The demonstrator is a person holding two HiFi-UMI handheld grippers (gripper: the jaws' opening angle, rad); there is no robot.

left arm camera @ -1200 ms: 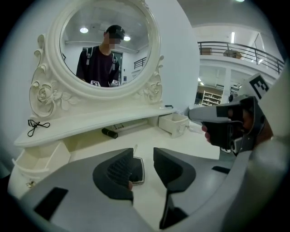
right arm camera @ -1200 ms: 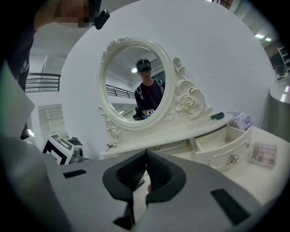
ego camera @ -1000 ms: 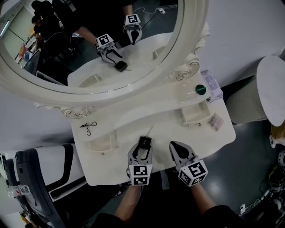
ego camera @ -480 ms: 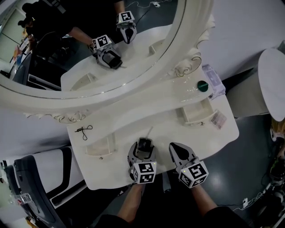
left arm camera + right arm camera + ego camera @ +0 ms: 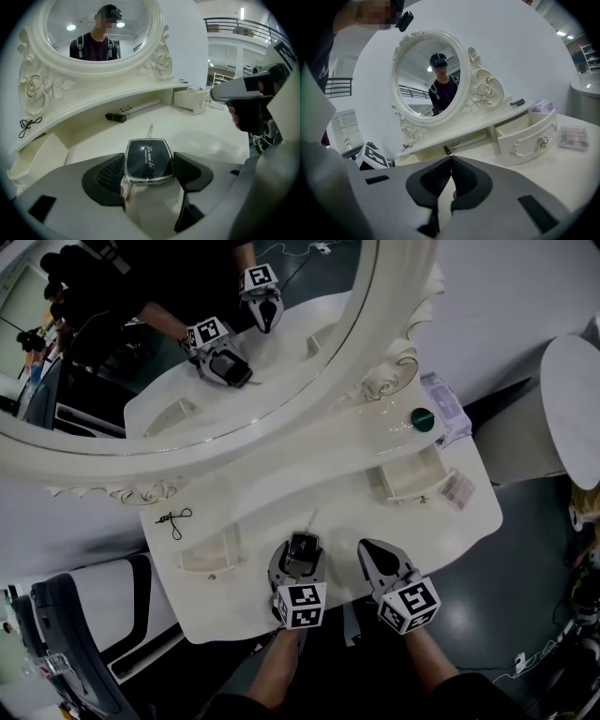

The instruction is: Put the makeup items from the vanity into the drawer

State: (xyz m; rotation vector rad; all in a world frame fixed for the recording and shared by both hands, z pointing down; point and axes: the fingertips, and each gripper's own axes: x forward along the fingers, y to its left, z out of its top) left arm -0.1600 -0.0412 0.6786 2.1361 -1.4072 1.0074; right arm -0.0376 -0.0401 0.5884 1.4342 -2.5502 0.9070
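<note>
The vanity (image 5: 281,493) is glossy cream-white all over; its mirror frame (image 5: 28,84) has carved roses touched with faint gold, and the drawer (image 5: 525,133) is the same white with a gold knob (image 5: 542,141). The compact (image 5: 146,158) is black with a silver rim and gold script, the tube (image 5: 115,117) black, the round lid (image 5: 422,419) dark green, and the palette (image 5: 574,137) chequered in dusty pinks and mauves. The left gripper (image 5: 149,161) and right gripper (image 5: 451,161) are pale grey with black ribbed pads (image 5: 110,176), and their cubes (image 5: 302,606) carry black-and-white square markers.

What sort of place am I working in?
Likely a dressing-table set staged in a big hall, not a bedroom: white vanity, carved oval mirror, open drawer, with a balcony railing behind.
</note>
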